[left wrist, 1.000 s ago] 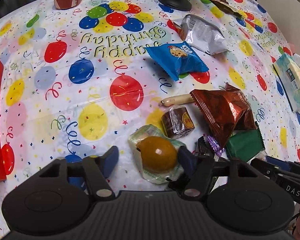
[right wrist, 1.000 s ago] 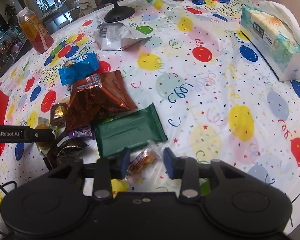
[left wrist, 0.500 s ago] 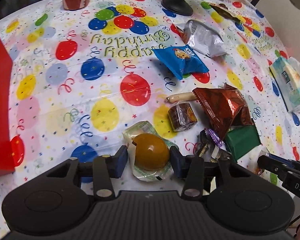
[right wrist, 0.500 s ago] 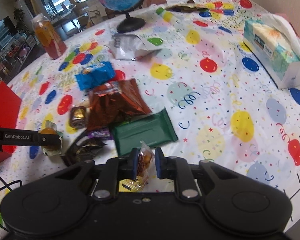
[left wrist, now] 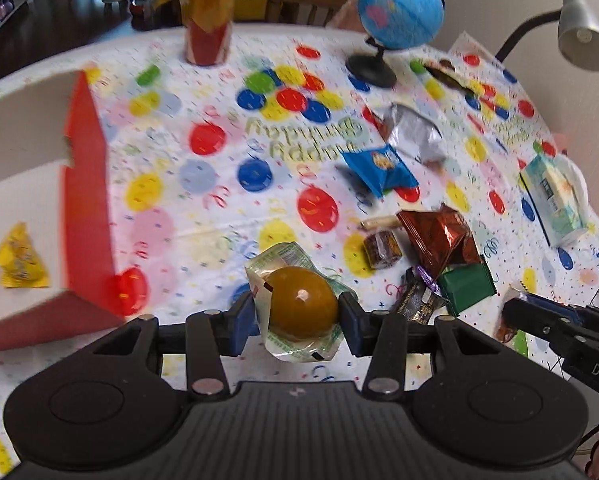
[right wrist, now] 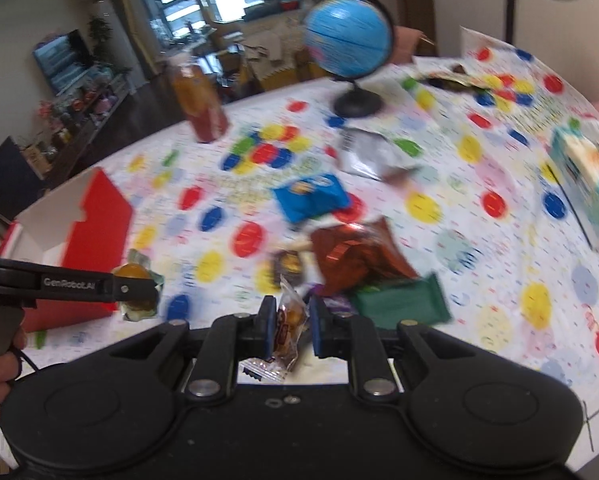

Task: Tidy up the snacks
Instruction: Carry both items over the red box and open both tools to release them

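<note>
Both snacks lifted, jaws clamped.

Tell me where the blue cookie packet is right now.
The blue cookie packet lies on the tablecloth mid-table in both views, just in front of the crumpled silver bag and behind the shiny brown foil bag, well right of the red box.

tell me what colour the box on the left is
Red outside, white inside; the box shows best in the left wrist view.

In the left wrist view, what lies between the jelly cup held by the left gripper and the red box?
Nothing but bare balloon-print tablecloth. The left gripper holds the jelly cup, and no snack lies before the red box.
</note>
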Motion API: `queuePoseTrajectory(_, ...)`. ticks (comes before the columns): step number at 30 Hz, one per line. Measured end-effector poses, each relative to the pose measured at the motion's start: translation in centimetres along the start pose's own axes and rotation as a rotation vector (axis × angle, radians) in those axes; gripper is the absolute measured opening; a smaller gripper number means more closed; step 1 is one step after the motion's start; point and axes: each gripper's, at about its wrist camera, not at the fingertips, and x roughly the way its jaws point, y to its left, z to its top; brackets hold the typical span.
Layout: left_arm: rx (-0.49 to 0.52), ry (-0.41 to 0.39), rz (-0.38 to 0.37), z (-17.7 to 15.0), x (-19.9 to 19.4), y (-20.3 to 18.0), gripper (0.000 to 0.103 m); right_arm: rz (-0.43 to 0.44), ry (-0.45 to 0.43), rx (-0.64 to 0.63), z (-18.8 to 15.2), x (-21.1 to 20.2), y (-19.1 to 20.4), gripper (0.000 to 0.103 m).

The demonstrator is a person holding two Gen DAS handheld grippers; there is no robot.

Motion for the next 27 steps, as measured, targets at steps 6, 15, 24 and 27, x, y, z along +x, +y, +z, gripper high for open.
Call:
queuePoseTrajectory(6,-0.012,-0.041,0.003,-0.1,-3.9,2.7,0.045,0.057,-0.031,-0.07,1.0,-1.1,5.0,0.016)
queuePoseTrajectory(15,-0.03,-0.115,0.028,-0.1,-8.8,7.6,0.045,0.135,-0.052,-0.153,2.5,-0.8,12.4,0.016)
queuePoseTrajectory(24,-0.059,-0.166,0.061,-0.6,-12.5,12.8,0.045,0.18,-0.066,-0.219,3.2,0.5,19.1,0.016)
queuePoseTrajectory(27,-0.075,-0.174,0.073,-0.7,-13.3,14.6,0.045,0.194,-0.066,-0.245,3.5,1.1,21.2,0.016)
